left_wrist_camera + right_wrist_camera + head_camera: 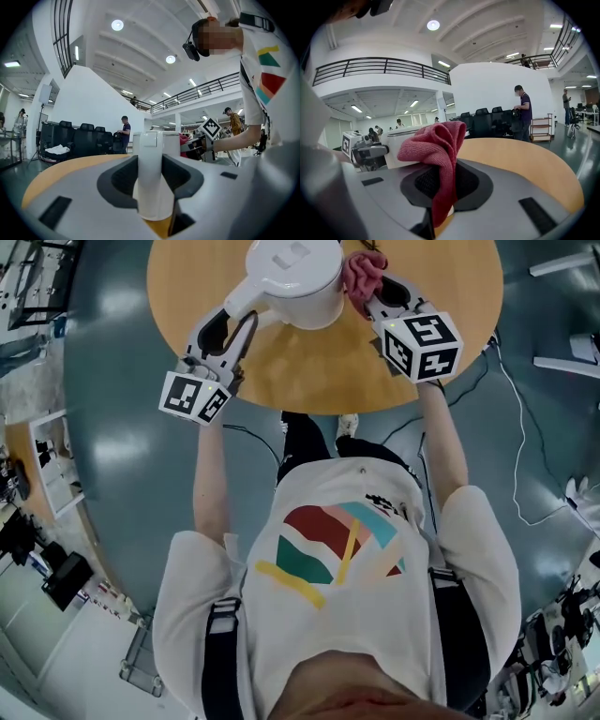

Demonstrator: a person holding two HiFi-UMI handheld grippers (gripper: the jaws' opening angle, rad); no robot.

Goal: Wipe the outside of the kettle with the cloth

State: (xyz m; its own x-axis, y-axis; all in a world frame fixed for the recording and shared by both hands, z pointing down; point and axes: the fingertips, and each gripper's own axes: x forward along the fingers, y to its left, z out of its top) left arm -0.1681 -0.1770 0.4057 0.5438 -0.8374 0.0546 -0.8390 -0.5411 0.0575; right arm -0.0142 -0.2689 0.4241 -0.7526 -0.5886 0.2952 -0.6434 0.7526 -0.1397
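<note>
White plastic kettle stands upright near the far edge of the round wooden counter, between the two grippers. Its lid faces up in the head view and shows a raised rectangular tab, with no lettering that can be read.

At the left, the left gripper reaches in level from the near left. Its marker cube carries black-and-white square patterns rather than words. In the left gripper view its fingers are closed on the kettle's white handle, which stands upright between the dark pads with the kettle body right behind it.

Just right of the kettle, a dark pink knitted cloth is bunched up against the kettle's right side, and it appears to touch the wall there. The right gripper holds it. In the right gripper view the fingers are clamped on a fold of the cloth, part of which hangs down between the pads while the rest bulges above them in front of the white body. The second marker cube sits behind those fingers and shows bolder black-and-white squares on its top and side.

Below the counter edge, the person's white shirt bears a print of red, green, teal, pink and yellow shapes.
</note>
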